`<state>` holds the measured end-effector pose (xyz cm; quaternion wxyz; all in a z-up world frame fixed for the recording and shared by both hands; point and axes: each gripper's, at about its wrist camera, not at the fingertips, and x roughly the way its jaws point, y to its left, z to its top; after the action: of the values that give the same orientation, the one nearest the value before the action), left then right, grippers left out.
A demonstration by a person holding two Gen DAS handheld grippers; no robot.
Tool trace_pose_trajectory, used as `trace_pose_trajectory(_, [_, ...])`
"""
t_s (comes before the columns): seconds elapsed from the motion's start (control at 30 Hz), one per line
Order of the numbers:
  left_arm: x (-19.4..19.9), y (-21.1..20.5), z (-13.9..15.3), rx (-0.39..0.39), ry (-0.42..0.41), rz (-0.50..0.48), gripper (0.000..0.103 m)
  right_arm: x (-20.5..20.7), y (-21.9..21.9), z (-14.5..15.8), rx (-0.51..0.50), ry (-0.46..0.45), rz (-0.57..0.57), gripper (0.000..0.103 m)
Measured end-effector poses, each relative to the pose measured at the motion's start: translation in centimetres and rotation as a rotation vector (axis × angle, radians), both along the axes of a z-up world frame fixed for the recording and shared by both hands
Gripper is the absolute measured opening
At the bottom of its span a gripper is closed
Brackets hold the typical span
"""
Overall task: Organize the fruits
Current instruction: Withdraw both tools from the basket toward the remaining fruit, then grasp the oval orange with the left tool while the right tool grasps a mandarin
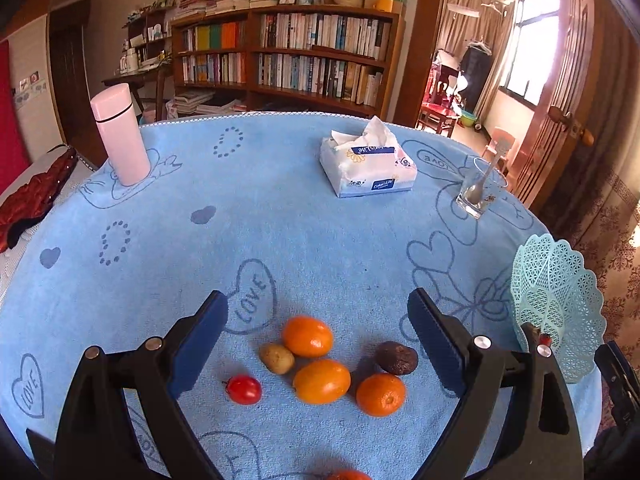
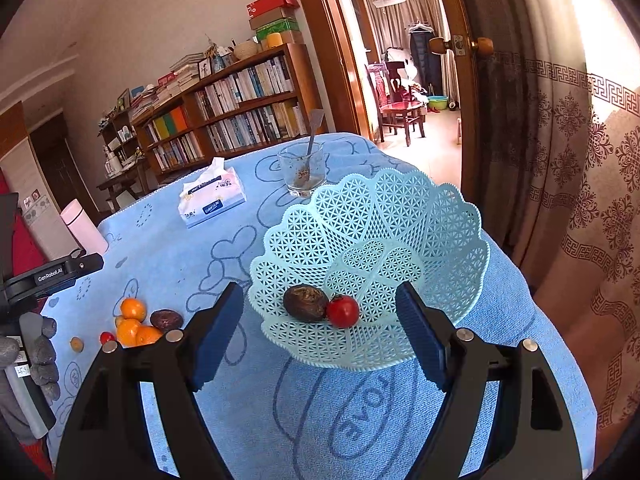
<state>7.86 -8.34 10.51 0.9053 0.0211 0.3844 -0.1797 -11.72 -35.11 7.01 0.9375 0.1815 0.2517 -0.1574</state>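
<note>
In the left wrist view my left gripper [image 1: 318, 308] is open and empty above a cluster of fruit on the blue cloth: three oranges [image 1: 307, 336], a small brown kiwi-like fruit [image 1: 277, 358], a red cherry tomato [image 1: 244, 389] and a dark wrinkled fruit [image 1: 397, 357]. The pale blue lattice basket [image 1: 558, 300] stands at the right edge. In the right wrist view my right gripper [image 2: 320, 304] is open and empty just in front of the basket [image 2: 400, 216], which holds a dark wrinkled fruit [image 2: 306, 303] and a red tomato [image 2: 343, 311]. The fruit cluster [image 2: 136, 326] lies at the left.
A tissue pack [image 1: 368, 164], a glass with a spoon [image 1: 480, 190] and a pink flask [image 1: 120, 136] stand toward the table's far side. A small fruit [image 2: 76, 344] lies apart from the cluster. The table's right edge is close to a curtain [image 2: 580, 200].
</note>
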Motion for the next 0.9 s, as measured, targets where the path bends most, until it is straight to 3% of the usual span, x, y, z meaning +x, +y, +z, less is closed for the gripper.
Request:
trace_pose_trajectory(0.27, [2.6, -0.2, -4.6, 0.027, 0.132, 0.011, 0.079, 0.8, 1.9, -0.1, -0.025, 0.029, 0.038, 0.08])
trace_pose_trajectory(0.43, [3.5, -0.7, -6.1, 0.039, 0.167, 0.0, 0.075, 1.4, 2.6, -0.4, -0.015, 0.053, 0.061, 0.08])
trace_pose_trajectory(0.67, [4.3, -0.9, -7.9, 0.061, 0.199, 0.001, 0.057, 2.4, 4.3, -0.8, -0.018, 0.081, 0.103, 0.08])
trace_pose_trajectory(0.8, [4.3, -0.2, -7.8, 0.02, 0.191, -0.016, 0.052, 2.9, 5.5, -1.1, -0.027, 0.098, 0.132, 0.08])
trace_pose_trajectory(0.83, [4.2, -0.1, -7.6, 0.005, 0.193, -0.025, 0.042, 3.1, 5.8, -1.2, -0.029, 0.103, 0.141, 0.08])
trace_pose_trajectory(0.9, [4.2, 0.3, -7.4, -0.026, 0.2, -0.029, 0.042, 3.6, 6.6, -1.4, -0.034, 0.112, 0.159, 0.08])
